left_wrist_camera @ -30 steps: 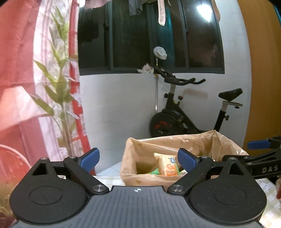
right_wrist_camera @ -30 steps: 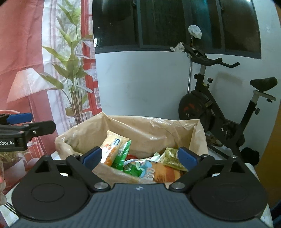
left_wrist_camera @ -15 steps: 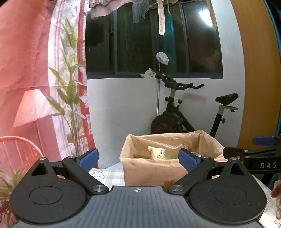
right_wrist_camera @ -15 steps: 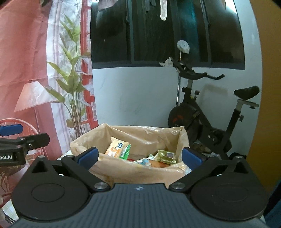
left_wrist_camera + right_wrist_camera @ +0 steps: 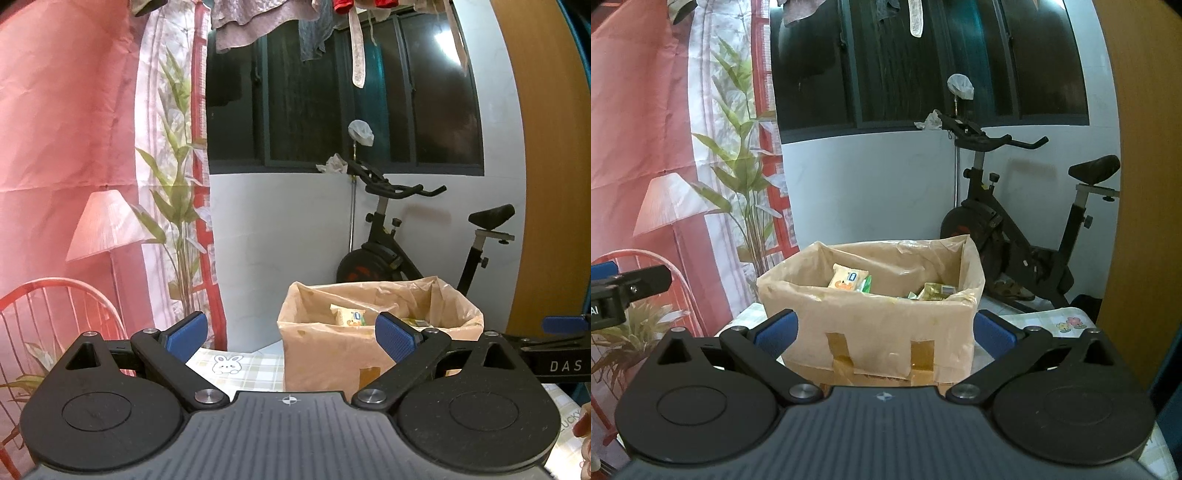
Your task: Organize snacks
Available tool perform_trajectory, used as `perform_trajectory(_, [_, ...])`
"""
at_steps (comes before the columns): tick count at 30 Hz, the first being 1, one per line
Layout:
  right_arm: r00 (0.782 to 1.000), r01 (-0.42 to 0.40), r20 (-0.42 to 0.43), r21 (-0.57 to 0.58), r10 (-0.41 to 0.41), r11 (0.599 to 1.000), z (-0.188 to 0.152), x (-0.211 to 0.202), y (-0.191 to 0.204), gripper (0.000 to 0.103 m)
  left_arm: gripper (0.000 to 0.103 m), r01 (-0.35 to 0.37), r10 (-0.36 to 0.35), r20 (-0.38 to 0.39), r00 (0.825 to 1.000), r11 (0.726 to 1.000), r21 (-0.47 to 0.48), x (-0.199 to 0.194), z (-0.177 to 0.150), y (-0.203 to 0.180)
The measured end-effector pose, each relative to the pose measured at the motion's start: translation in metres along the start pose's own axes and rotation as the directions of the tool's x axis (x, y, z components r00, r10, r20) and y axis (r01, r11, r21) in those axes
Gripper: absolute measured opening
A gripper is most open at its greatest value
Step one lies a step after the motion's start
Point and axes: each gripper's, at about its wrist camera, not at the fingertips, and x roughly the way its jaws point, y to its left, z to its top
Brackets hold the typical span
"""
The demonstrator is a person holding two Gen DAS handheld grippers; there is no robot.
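Note:
A cardboard box lined with a tan plastic bag stands on the table ahead of both grippers; it also shows in the left wrist view. Inside it lie several snack packs, among them an orange-and-cream packet, a green packet and a yellow-green packet. My left gripper is open and empty, back from the box and left of its middle. My right gripper is open and empty, squarely before the box front.
The table has a checked cloth with a rabbit print. An exercise bike stands behind the box by the white wall. A red printed curtain hangs at left, a wooden panel at right. A red chair is at left.
Both grippers have pulled back and up from the box, so it looks smaller and its taped front now shows. Both stay open and empty.

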Motion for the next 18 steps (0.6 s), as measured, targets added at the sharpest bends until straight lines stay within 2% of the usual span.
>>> perform_trajectory(18, [1.0, 0.002, 0.011, -0.005, -0.002, 1.0, -0.0025, -0.0051, -0.0022, 0.103, 0.099, 0.007, -0.008, -0.02, 1.0, 0.999, -0.045, 0.0002, -0.0035, 0.0033])
